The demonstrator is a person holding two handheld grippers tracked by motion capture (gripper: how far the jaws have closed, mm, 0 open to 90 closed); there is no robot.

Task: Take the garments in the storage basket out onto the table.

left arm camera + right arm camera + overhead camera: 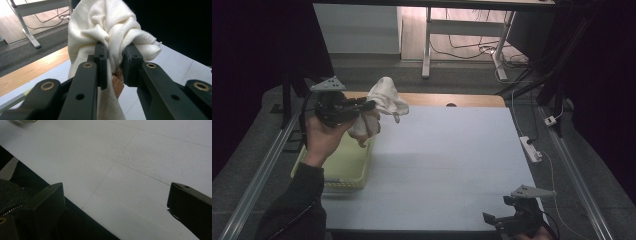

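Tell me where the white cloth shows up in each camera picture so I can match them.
High view: the white cloth hangs upper left, clamped by the left gripper above the yellow basket.
Left gripper view: the cloth bunches top centre, pinched between the jaws.
Right gripper view: not in it.
Shared landmark: the white tabletop.

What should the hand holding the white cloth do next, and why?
Probably carry the white cloth a little to the right and lower it onto the bare white table top. The left gripper is shut on the bunched cloth and holds it in the air above the yellow basket. The right gripper waits open near the table's front edge.
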